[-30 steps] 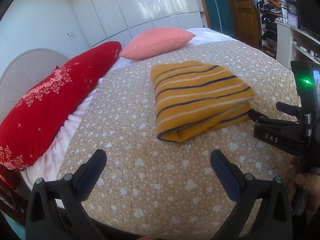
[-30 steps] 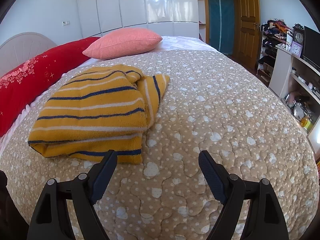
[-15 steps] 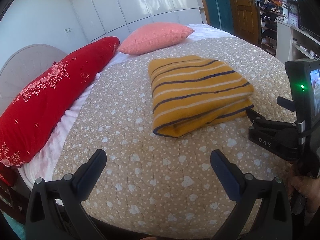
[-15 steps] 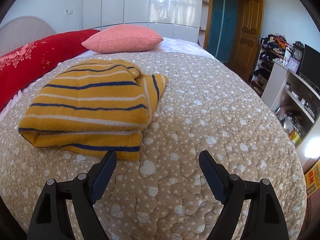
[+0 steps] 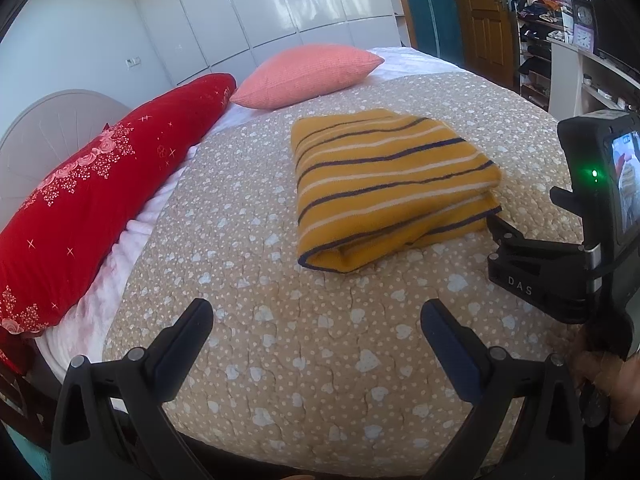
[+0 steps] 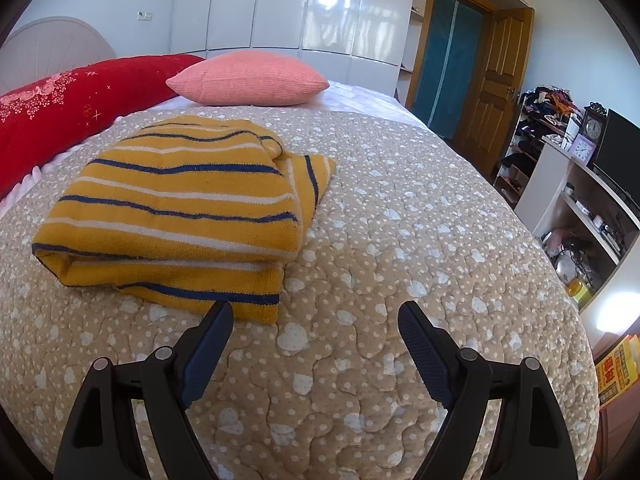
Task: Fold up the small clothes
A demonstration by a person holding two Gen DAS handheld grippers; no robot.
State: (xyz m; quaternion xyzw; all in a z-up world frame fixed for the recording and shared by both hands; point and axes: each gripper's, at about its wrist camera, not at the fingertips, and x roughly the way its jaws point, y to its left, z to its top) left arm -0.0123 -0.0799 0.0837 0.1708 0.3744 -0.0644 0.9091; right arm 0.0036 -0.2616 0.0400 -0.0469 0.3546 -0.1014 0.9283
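A mustard-yellow garment with navy and white stripes (image 5: 384, 184) lies folded into a thick rectangle on the bed's beige quilt (image 5: 280, 320). In the right wrist view the same garment (image 6: 180, 208) sits left of centre, one corner sticking out to the right. My left gripper (image 5: 316, 320) stands open over bare quilt, short of the garment. My right gripper (image 6: 316, 320) is open too, with nothing between its fingers; its left fingertip (image 6: 218, 320) is just in front of the garment's near hem. The right gripper's body shows at the right edge of the left wrist view, next to the garment's corner.
A red embroidered bolster (image 5: 92, 192) and a pink cushion (image 5: 308, 74) lie near the headboard. White wardrobes (image 6: 304, 8) line the far wall beside a wooden door (image 6: 500, 80). Shelves with a clock and clutter (image 6: 576, 184) stand right of the bed.
The right gripper's view has rolled and shifted slightly, bringing the folded garment a little closer to its left finger. The garment itself has stayed put, and both grippers remain open.
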